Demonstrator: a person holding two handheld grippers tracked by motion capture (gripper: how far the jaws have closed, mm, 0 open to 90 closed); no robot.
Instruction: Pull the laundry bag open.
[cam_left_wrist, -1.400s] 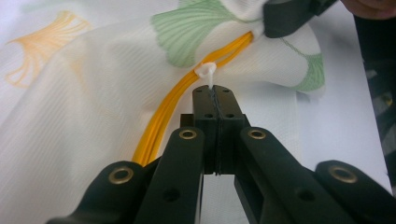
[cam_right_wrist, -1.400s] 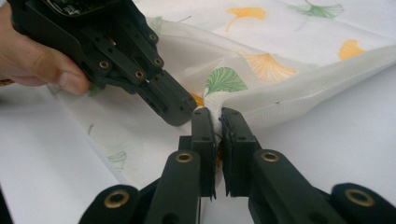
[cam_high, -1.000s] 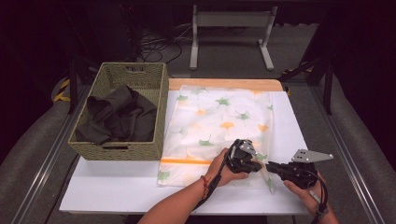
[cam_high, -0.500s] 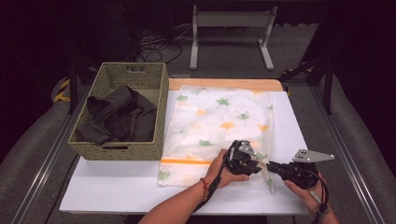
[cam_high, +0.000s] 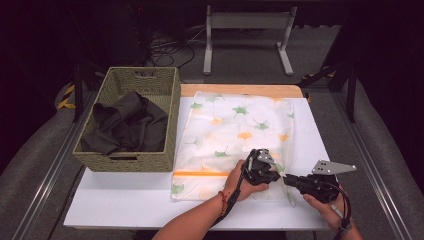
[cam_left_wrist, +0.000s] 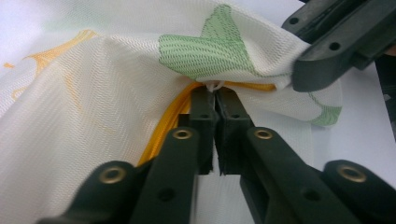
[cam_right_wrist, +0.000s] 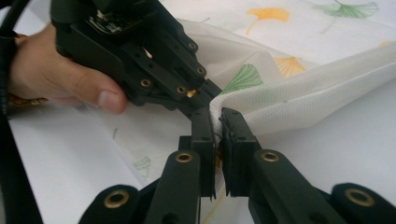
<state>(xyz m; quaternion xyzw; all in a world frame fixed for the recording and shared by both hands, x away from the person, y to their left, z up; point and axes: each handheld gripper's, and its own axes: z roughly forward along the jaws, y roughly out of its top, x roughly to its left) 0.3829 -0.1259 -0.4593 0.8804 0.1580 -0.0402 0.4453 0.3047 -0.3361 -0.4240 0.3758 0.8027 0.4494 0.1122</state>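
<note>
One white mesh bag, ginkgo-leaf print, orange zipper; pinched at near corner between both grippers' jaws, left gripper, right gripper.

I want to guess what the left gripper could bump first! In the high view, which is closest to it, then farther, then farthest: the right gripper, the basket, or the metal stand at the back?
From the left gripper:
1. Right gripper, just beside it on the leaf-print bag.
2. Basket, off at the table's left side.
3. Metal stand, on the floor beyond the table.
</note>
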